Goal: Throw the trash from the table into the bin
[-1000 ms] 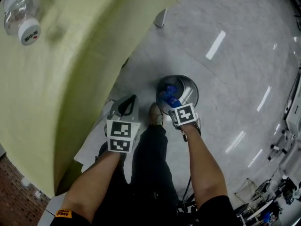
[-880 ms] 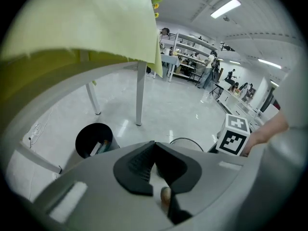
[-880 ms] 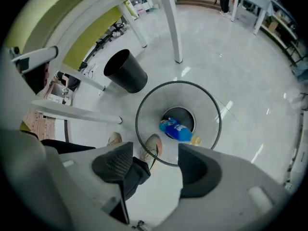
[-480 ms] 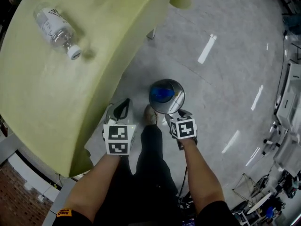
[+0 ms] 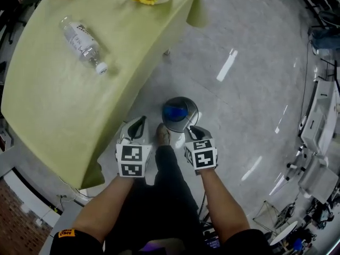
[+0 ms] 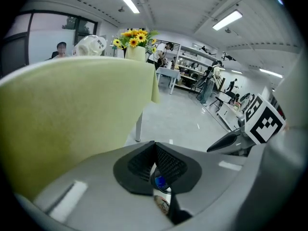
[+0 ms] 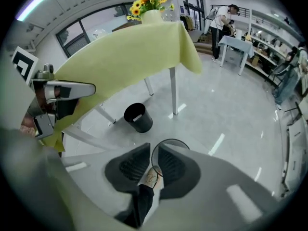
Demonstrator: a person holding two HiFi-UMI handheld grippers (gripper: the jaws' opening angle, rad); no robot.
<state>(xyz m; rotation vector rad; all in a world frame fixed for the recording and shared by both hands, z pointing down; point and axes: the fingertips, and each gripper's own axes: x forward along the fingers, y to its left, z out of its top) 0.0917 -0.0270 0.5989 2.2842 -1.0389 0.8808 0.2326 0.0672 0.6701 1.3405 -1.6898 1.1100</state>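
Clear plastic bottle with white cap lies on its side mid-way across the yellow-green clothed table; its label print is illegible. Left gripper: jaws meeting, empty. Right gripper: jaws just closing to a narrow gap, empty, pointing at the round metal bin.

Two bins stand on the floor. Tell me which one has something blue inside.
The shiny metal bin beside the person's shoe: blue trash lies inside it. The black bin stands farther off, near the table's legs.
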